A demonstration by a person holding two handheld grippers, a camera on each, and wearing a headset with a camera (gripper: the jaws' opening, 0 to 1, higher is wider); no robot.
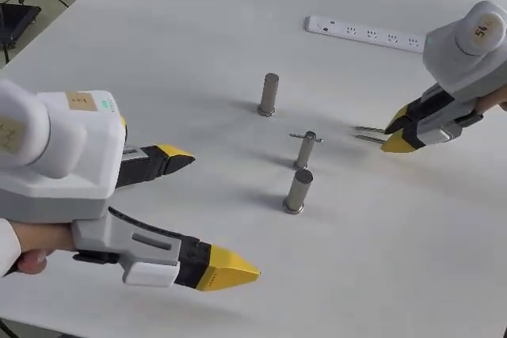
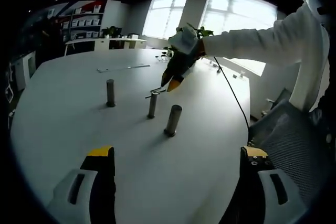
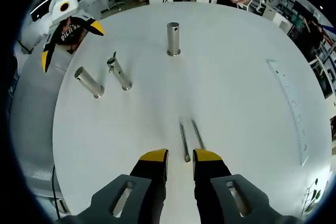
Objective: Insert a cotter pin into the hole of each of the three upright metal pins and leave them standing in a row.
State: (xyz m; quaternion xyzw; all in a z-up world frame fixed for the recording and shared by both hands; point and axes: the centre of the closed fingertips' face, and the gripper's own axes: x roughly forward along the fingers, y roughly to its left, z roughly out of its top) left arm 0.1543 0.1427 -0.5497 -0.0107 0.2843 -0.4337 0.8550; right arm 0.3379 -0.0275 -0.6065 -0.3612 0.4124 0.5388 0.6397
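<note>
Three upright metal pins stand in a row on the white table (image 1: 158,45): the far pin (image 1: 269,94), the middle pin (image 1: 306,150) and the near pin (image 1: 299,190). A cotter pin (image 1: 306,138) lies crosswise through the top of the middle one. To their right, my right gripper (image 1: 396,138) is shut on a second cotter pin (image 1: 368,134), whose two prongs (image 3: 190,139) point toward the row. My left gripper (image 1: 215,215) hovers open at the lower left, well short of the near pin (image 2: 173,120), with nothing between its jaws.
A white power strip (image 1: 364,34) lies at the back right of the table. The table's left edge meets dark floor at the upper left. In the right gripper view, people and equipment stand beyond the table's far end.
</note>
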